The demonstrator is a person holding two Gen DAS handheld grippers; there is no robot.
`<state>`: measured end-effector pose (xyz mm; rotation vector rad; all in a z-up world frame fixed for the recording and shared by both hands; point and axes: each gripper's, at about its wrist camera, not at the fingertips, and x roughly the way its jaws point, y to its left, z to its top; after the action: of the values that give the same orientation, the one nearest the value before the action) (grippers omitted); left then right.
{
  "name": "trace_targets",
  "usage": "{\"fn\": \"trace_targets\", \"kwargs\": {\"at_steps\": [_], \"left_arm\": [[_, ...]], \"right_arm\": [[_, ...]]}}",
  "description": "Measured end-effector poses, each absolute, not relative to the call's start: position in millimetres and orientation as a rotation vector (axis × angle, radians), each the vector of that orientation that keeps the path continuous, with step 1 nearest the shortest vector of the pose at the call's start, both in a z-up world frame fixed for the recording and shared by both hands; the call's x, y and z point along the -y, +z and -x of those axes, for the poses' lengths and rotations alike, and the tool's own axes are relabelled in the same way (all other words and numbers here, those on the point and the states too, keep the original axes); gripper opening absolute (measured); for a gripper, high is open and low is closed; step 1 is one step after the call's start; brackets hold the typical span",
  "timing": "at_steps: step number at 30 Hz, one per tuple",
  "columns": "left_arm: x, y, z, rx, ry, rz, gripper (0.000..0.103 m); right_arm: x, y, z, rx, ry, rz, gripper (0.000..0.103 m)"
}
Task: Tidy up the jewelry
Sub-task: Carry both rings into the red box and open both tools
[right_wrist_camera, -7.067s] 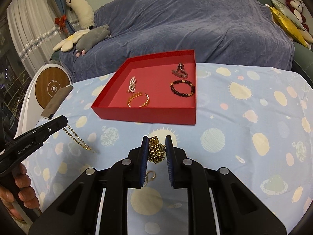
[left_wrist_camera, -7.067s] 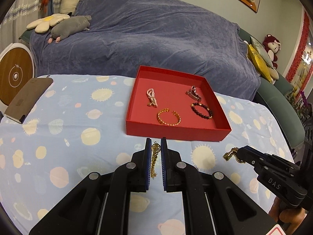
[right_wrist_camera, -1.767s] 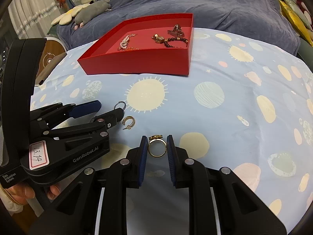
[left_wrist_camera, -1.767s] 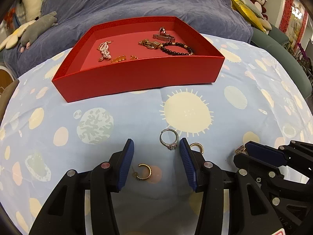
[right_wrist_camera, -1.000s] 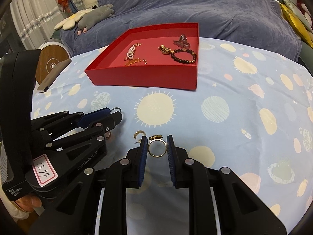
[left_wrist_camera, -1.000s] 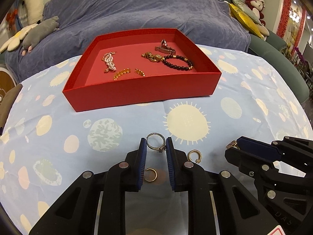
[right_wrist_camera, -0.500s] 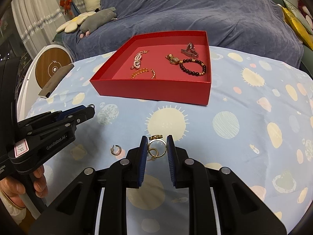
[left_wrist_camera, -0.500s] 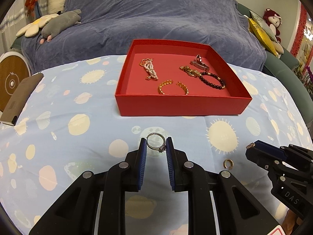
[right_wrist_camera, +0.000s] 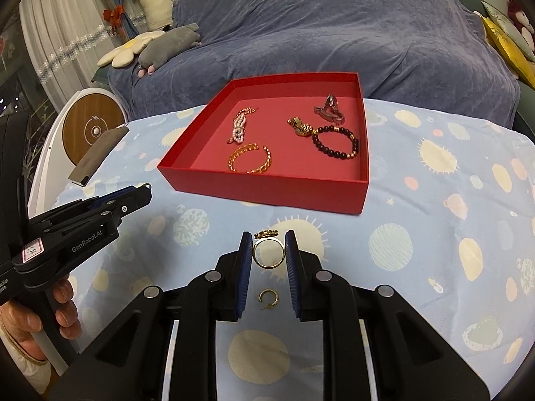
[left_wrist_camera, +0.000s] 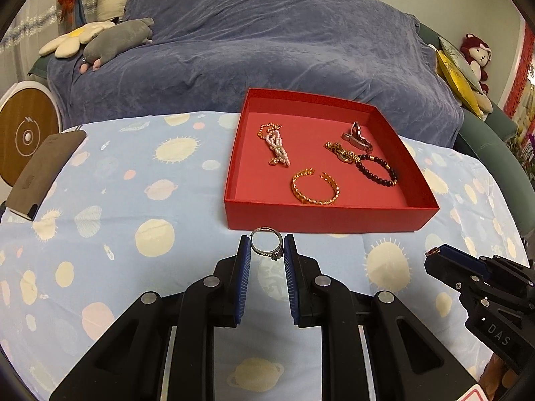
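Jewelry mostly sits in the red box (left_wrist_camera: 329, 224) already: pearl strand (left_wrist_camera: 277, 148), gold bangle (left_wrist_camera: 315, 187), bead bracelet (left_wrist_camera: 376, 169). Left gripper (left_wrist_camera: 266, 250) pinches a silver ring (left_wrist_camera: 266, 243), right gripper (right_wrist_camera: 268, 250) a gold ring (right_wrist_camera: 268, 255), both short of it; one hoop earring (right_wrist_camera: 269, 298) waits on the cloth.

My left gripper (left_wrist_camera: 266, 250) pinches a silver ring (left_wrist_camera: 266, 243) just before the red tray (left_wrist_camera: 329, 216); my right gripper (left_wrist_camera: 434, 254) sits alongside.

Black plastic left tongs (left_wrist_camera: 266, 250) and right tongs (right_wrist_camera: 268, 246), blue ribbed pads (left_wrist_camera: 244, 280), silver screws, "GenRobot.AI" and "DAS" lettering.
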<state>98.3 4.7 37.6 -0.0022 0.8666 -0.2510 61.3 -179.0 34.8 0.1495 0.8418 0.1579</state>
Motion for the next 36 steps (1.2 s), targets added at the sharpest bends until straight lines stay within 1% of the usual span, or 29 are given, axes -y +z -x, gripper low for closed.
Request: {"fn": "trace_targets", "kwargs": {"at_steps": [6, 11, 16, 23, 36], "left_arm": [[4.9, 59.2, -129.6, -0.827, -0.254, 0.022, 0.017], [12.7, 64.6, -161.9, -0.815, -0.248, 0.032, 0.017], [25.0, 52.4, -192.1, -0.828, -0.242, -0.023, 0.017], [31.3, 32.2, -218.7, -0.849, -0.256, 0.006, 0.017], [22.9, 7.4, -235.3, -0.893, -0.234, 0.010, 0.018]], "right_arm": [[185.8, 59.7, -91.1, -0.784, 0.151, -0.165, 0.019], [197.7, 59.2, -122.6, -0.788, 0.130, -0.195, 0.019], [197.5, 46.3, -155.4, -0.806, 0.110, -0.175, 0.019], [200.2, 21.6, -192.1, -0.837, 0.087, -0.212, 0.019], [184.9, 4.5, -212.3, -0.862, 0.091, -0.183, 0.019]]}}
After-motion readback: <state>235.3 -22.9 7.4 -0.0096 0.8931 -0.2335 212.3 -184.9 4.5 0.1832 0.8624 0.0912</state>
